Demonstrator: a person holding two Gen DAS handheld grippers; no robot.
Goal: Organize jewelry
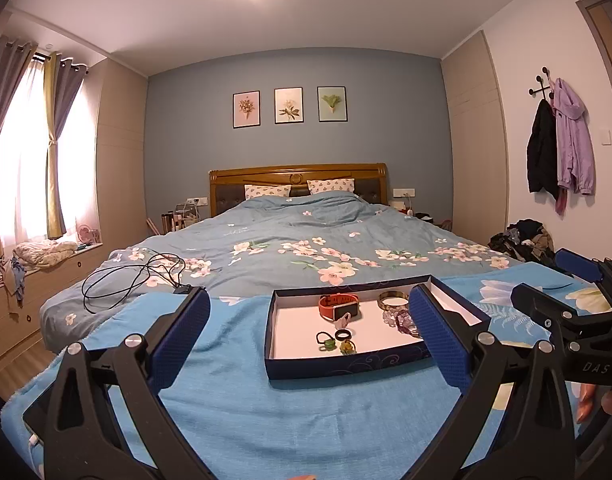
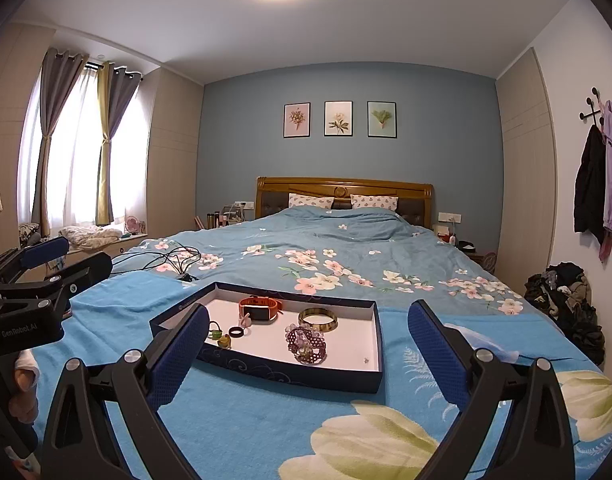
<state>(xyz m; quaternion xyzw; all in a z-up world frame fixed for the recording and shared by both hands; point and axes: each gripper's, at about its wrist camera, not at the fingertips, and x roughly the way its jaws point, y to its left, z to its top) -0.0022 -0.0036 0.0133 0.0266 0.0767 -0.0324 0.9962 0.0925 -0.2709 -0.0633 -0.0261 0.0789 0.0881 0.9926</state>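
Note:
A shallow dark blue box with a white floor lies on a blue towel at the foot of the bed. In it are an orange watch, a gold bangle, a purple beaded bracelet, a black ring, a small pink piece and two small green trinkets. My left gripper is open and empty, just short of the box. My right gripper is open and empty, also just short of it.
The blue towel covers the bed's near end. A black cable lies on the floral duvet to the left. A clothes pile sits on the floor at the right.

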